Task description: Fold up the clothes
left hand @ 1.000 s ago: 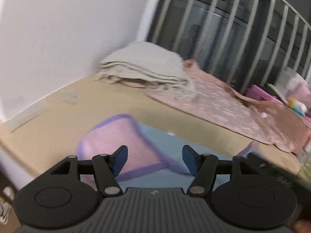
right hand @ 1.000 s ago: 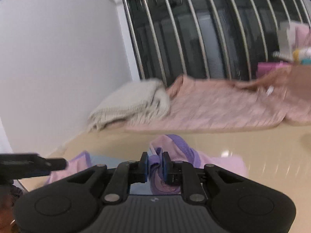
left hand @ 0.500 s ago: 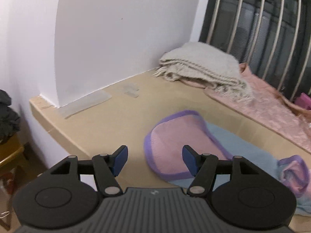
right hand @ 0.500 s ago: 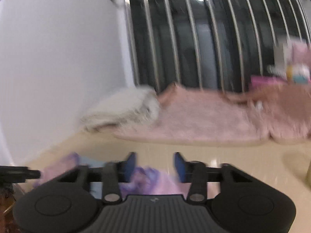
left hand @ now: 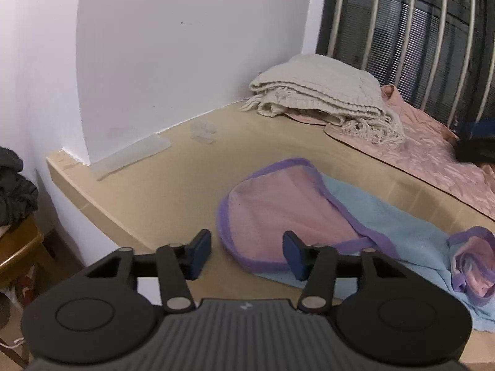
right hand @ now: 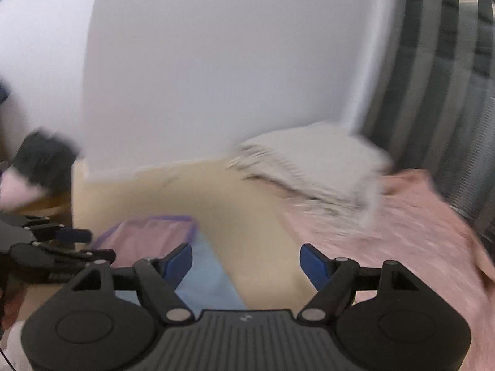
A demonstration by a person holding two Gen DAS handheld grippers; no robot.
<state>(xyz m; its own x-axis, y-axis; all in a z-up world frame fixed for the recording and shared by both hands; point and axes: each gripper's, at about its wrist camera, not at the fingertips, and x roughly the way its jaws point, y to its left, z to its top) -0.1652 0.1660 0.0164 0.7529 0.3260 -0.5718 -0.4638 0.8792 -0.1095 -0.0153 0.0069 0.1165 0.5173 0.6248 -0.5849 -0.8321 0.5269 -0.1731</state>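
Observation:
A small garment (left hand: 365, 219), light blue with pink panels and purple trim, lies flat on the beige platform (left hand: 173, 173). One pink end (left hand: 278, 207) is spread out; the other end (left hand: 473, 262) is bunched up at the right. My left gripper (left hand: 246, 255) is open and empty, just in front of the spread pink end. My right gripper (right hand: 246, 261) is open and empty above the garment's blue part (right hand: 204, 275); this view is blurred. The left gripper also shows in the right wrist view (right hand: 66, 238) at the left edge.
A folded grey knit blanket (left hand: 318, 92) lies at the back on a pink quilt (left hand: 433, 142) along the barred window (left hand: 411, 31). A white wall (left hand: 185, 46) bounds the platform's back left. Dark clothes (left hand: 14, 191) sit on a wooden stool at the far left, beyond the platform's edge.
My right gripper has let go of the garment's bunched end, opened wide and swung left. My left gripper stayed open and pulled back to the left of the garment.

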